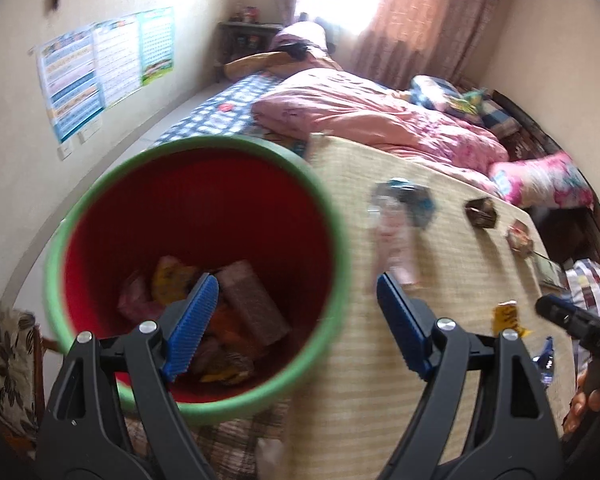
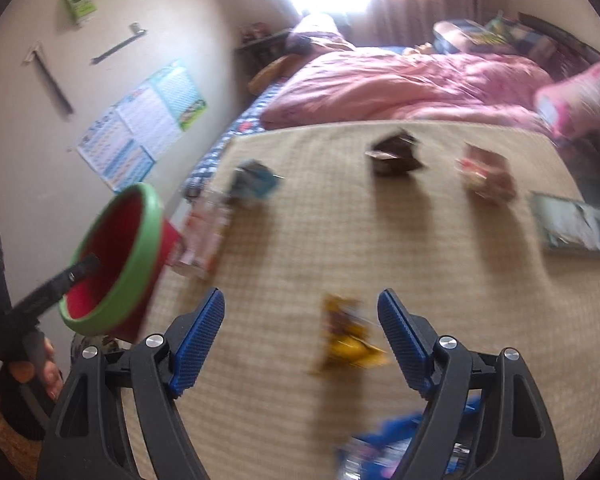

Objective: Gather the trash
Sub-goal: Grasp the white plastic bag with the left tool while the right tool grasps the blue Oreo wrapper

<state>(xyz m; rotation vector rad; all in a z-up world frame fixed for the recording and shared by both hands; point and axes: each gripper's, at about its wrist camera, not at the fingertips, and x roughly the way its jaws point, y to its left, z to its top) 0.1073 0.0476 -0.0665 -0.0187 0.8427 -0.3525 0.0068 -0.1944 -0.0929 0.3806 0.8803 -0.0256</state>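
A red bin with a green rim (image 1: 80, 216) holds several wrappers. My left gripper (image 1: 296, 280) is open; its left finger is inside the bin, its right finger outside over the beige mat (image 1: 380, 360), and neither pad presses the wall. A clear bottle (image 1: 392, 240), a dark wrapper (image 1: 480, 212) and a reddish wrapper (image 1: 520, 238) lie on the mat. My right gripper (image 2: 300, 296) is open above a yellow wrapper (image 2: 350, 340), which lies on the mat (image 2: 300, 220) between its fingers, untouched. A blue wrapper (image 2: 396, 440) lies close under its right finger.
A pink quilt (image 2: 400, 80) and pillows cover the bed beyond the mat. A flat framed picture (image 2: 576, 224) lies at the mat's right edge. Posters (image 1: 100, 64) hang on the left wall. A hand (image 2: 32, 368) holds the left tool beside the bin (image 2: 112, 256).
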